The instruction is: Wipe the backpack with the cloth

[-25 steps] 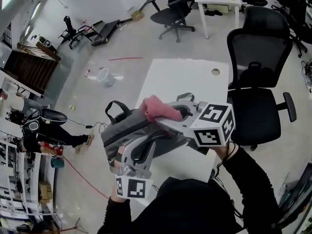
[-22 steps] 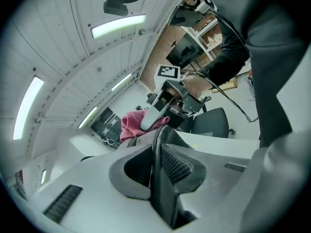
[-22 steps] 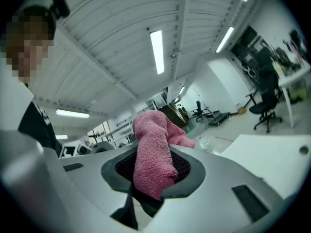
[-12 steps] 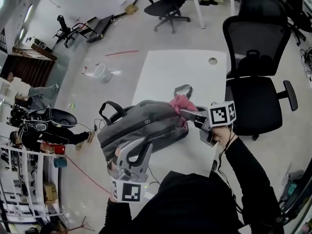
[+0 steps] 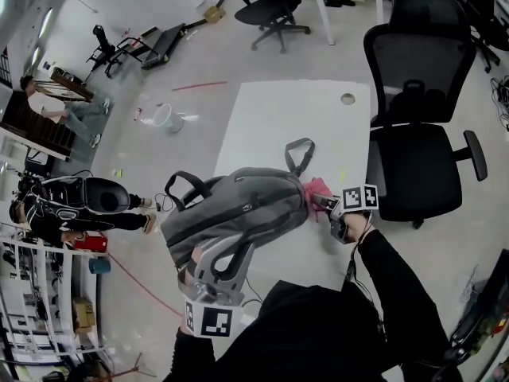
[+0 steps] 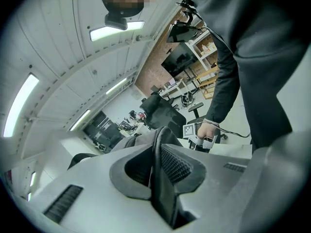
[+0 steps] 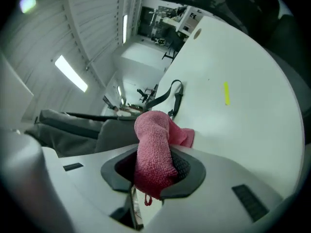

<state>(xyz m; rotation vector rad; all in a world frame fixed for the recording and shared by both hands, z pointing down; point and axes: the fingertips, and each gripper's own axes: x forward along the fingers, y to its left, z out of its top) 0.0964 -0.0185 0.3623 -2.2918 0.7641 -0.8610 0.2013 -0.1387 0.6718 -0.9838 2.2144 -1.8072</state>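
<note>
Right gripper (image 7: 154,171): jaws pinched on the pink cloth (image 7: 153,140), with the wad sticking out past the tips, so terry rather than plastic meets the fabric. In head view the cloth sits low at the right end of the backpack (image 5: 238,209), just above the white table (image 5: 270,118), and looks to be touching the bag's side. I read it as the low end of a wiping pass on that face.

Left gripper (image 6: 158,166): jaws closed on a dark fold of the backpack, strap or seam edge, can't tell which. It clamps the near-left corner, opposite the cloth. Presumably an anchor so the bag doesn't slide or fold under wipe pressure.

Backpack lies on its side across the table's near end, left part past the table edge, hence the need for a hold. Grab handle (image 5: 187,185) points away-left. A strap loop (image 5: 298,153) lies on the table just beyond the cloth; likely snag point for the next stroke.
</note>
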